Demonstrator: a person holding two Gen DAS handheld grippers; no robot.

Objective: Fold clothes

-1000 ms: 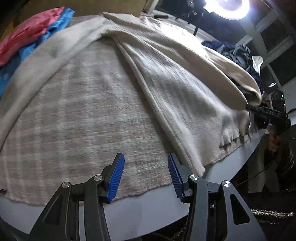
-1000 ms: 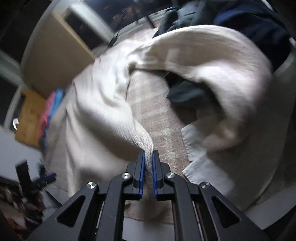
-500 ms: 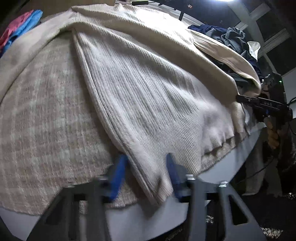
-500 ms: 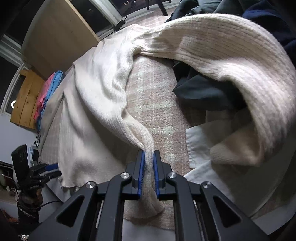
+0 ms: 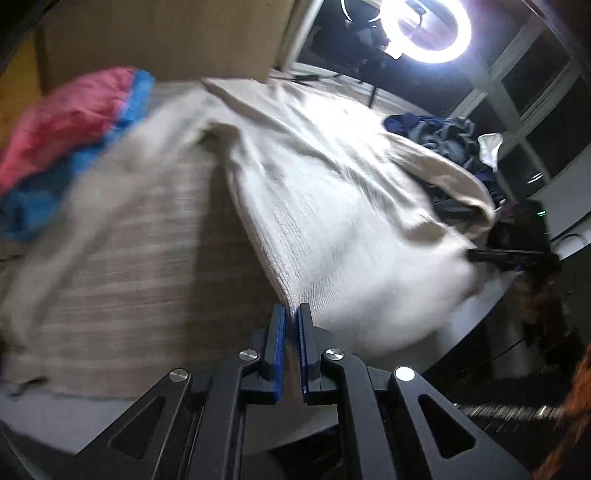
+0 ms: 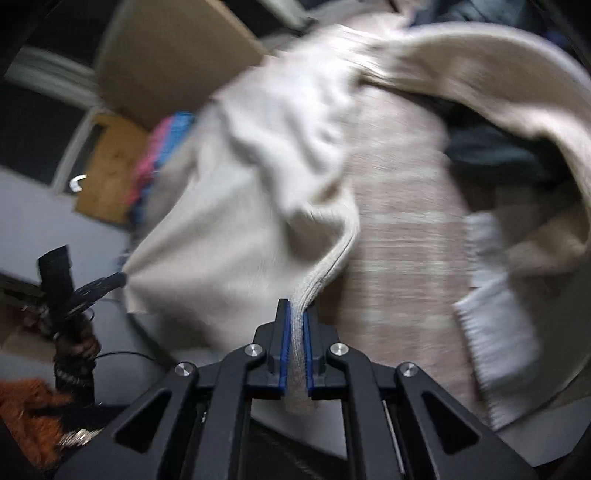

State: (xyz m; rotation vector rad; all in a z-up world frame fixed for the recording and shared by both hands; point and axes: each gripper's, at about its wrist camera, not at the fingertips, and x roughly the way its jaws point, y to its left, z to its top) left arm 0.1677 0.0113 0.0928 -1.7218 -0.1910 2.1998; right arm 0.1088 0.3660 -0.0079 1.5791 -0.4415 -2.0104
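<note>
A cream ribbed sweater (image 5: 332, 206) lies spread over a beige plaid cloth (image 5: 140, 266) on the table. My left gripper (image 5: 291, 314) is shut on the sweater's near hem corner. My right gripper (image 6: 295, 321) is shut on the other hem corner of the sweater (image 6: 251, 206), which hangs lifted between the two grippers. In the left wrist view the right gripper (image 5: 509, 254) shows at the far right edge of the sweater. In the right wrist view the left gripper (image 6: 107, 282) shows at the left. One sleeve (image 6: 517, 85) arches over dark clothes.
Folded pink and blue clothes (image 5: 74, 147) lie at the table's far left. A heap of dark clothes (image 5: 447, 136) lies at the far right. A ring light (image 5: 424, 29) shines above. A white cloth (image 6: 491, 306) lies by the table's right edge. A wooden cabinet (image 6: 107, 173) stands behind.
My left gripper closed on the sweater's hem corner, having been open around it. Both grippers have lifted the hem, and the view is blurred by motion.
</note>
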